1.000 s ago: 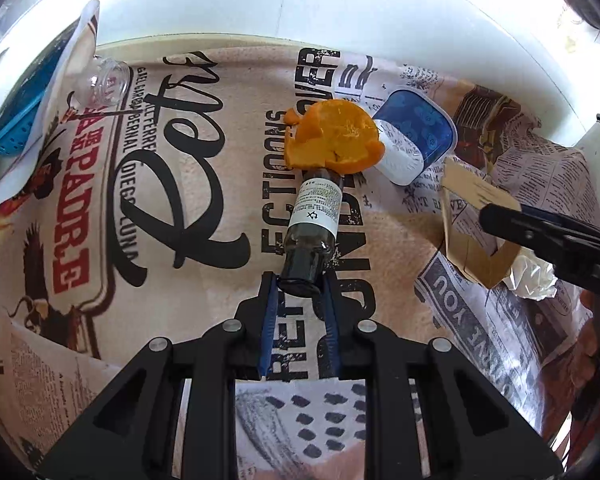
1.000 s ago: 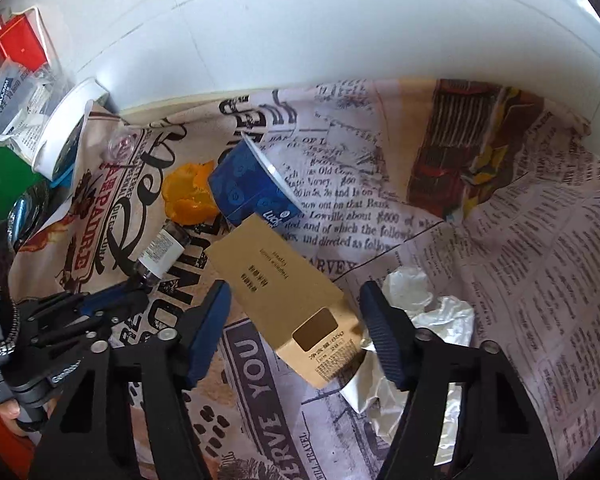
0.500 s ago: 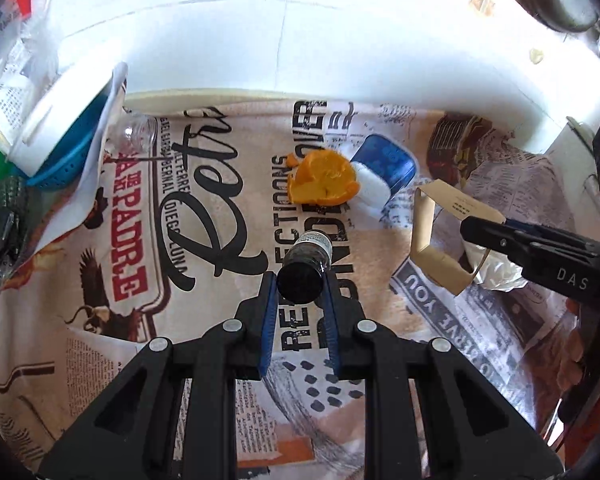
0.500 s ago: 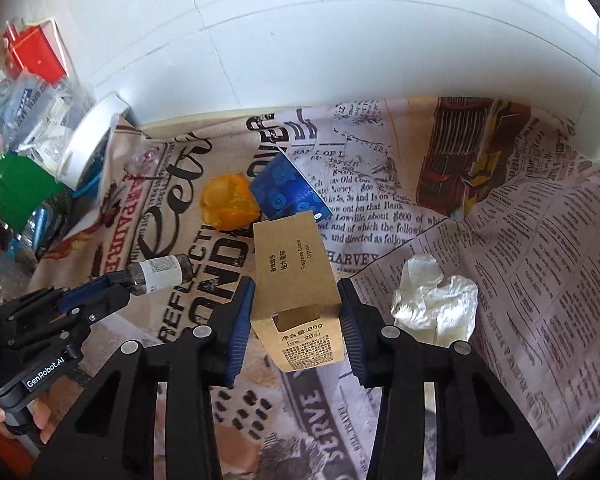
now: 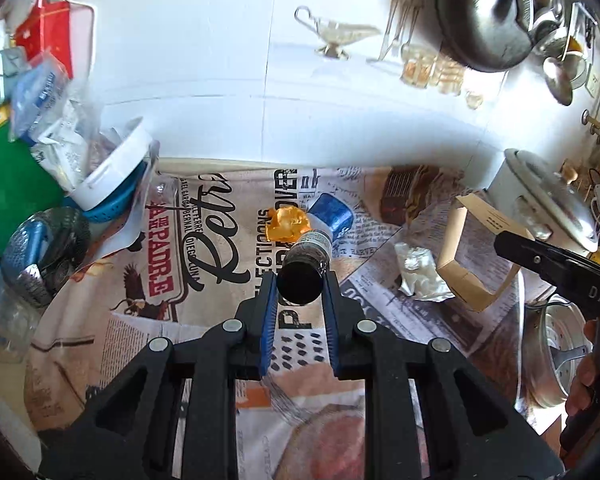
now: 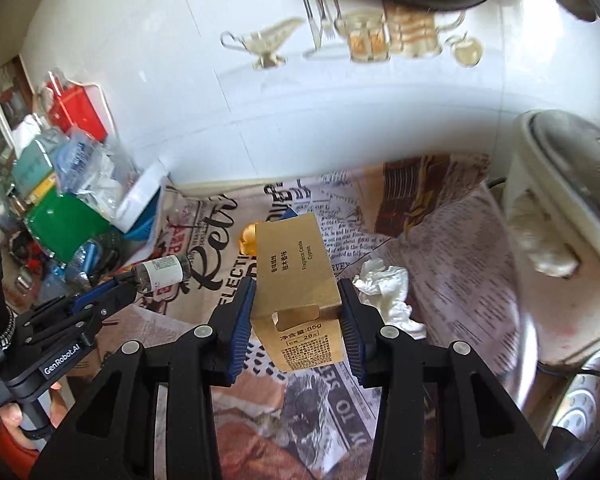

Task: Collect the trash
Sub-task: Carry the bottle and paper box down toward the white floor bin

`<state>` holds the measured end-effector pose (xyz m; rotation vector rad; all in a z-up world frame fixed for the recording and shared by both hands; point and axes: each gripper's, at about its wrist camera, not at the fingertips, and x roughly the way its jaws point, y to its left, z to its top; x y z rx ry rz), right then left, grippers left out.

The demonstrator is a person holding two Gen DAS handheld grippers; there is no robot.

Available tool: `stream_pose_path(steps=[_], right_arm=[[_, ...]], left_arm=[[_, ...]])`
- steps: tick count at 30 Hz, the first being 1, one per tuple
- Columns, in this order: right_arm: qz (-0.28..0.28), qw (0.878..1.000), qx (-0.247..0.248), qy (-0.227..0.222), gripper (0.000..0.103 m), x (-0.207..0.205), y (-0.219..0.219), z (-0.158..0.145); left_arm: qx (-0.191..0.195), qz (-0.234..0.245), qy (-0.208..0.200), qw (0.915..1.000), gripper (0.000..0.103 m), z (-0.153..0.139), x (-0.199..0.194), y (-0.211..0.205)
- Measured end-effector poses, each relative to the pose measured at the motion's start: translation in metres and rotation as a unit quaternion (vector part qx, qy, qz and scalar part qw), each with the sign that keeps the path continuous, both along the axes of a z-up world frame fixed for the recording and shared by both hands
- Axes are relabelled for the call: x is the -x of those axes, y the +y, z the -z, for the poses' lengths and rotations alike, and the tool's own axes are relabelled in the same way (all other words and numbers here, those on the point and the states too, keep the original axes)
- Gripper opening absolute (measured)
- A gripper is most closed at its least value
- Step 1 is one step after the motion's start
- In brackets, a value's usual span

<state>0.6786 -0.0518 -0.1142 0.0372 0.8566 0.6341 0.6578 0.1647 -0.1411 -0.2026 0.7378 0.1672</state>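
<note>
My left gripper [image 5: 299, 285] is shut on a small dark glass bottle [image 5: 302, 276] with a white label and holds it above the newspaper-covered counter; the bottle also shows in the right wrist view [image 6: 164, 270]. My right gripper [image 6: 298, 304] is shut on a brown cardboard box [image 6: 298, 292] and holds it up; the box also shows in the left wrist view [image 5: 474, 248]. An orange peel [image 5: 286, 223], a blue cup [image 5: 332, 213] on its side and a crumpled white tissue [image 5: 418, 274] lie on the newspaper.
A blue basket with a white lid [image 5: 112, 184], a green bag [image 5: 12, 184] and plastic packets crowd the left. A white cooker [image 6: 560, 200] stands at the right, with a metal pot [image 5: 556, 352] below. A white tiled wall [image 5: 260, 100] rises behind.
Both grippers have risen from the counter with their loads. The right gripper closed on the box and lifted it upright. The left gripper tilted the bottle up.
</note>
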Motion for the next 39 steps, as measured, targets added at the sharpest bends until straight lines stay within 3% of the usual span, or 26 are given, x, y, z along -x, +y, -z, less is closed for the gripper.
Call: stream_pose_path(steps=[6, 16, 22, 29, 39], right_arm=[[-0.022, 1.0, -0.015, -0.015, 0.038, 0.039, -0.031, -0.022], [-0.036, 0.999, -0.016, 0.002, 0.038, 0.097, -0.047, -0.022], [-0.01, 1.0, -0.018, 0.005, 0.038, 0.145, -0.044, -0.023], [0.045, 0.999, -0.014, 0.002, 0.038, 0.224, -0.03, -0.018], [0.085, 0.996, -0.004, 0.016, 0.038, 0.327, -0.018, -0.01]], left_arm=[[-0.002, -0.018, -0.013, 0.9997, 0.021, -0.014, 0.047, -0.034], [0.001, -0.012, -0.015, 0.9998, 0.021, -0.021, 0.11, -0.056], [0.004, 0.017, -0.021, 0.9996, 0.021, -0.02, 0.153, -0.047], [-0.006, 0.069, -0.02, 0.9974, 0.021, -0.015, 0.232, -0.03], [-0.019, 0.123, 0.008, 0.9922, 0.021, 0.001, 0.331, -0.02]])
